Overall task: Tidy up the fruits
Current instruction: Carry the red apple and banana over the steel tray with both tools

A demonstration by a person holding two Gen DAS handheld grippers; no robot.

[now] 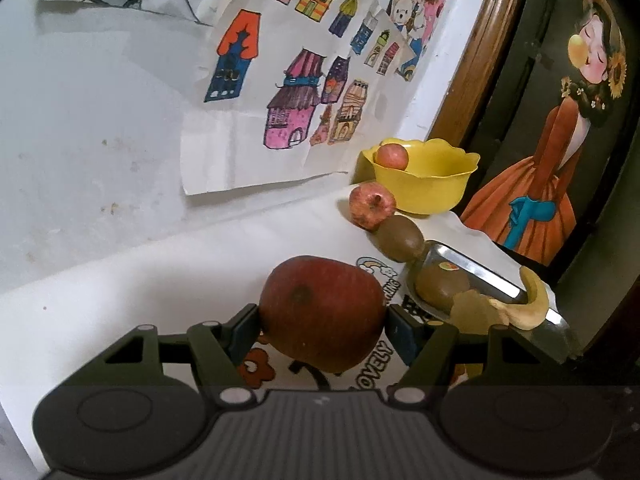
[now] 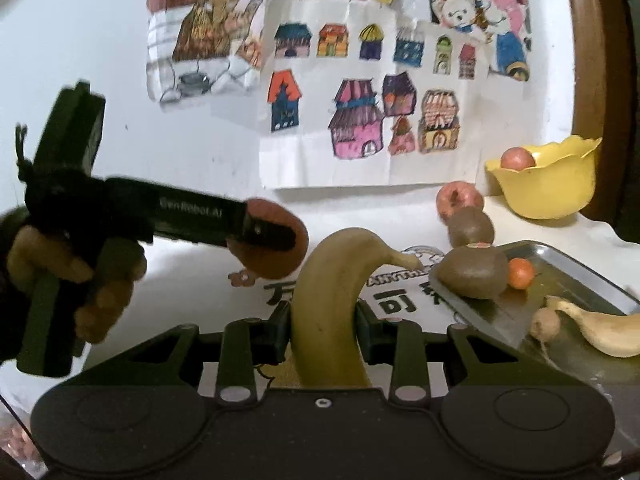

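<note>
Left gripper (image 1: 322,322): squeezing the big red apple (image 1: 320,312), up off the table.
Right gripper (image 2: 322,332): squeezing a banana (image 2: 332,292).
Tray (image 2: 580,276): at the table's right edge, holding fruit.
Yellow bowl (image 1: 424,180): back corner, roomy.

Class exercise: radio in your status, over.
Left gripper shut on red apple. Right gripper shut on banana. Yellow bowl holds one apple; nothing in the way.
</note>
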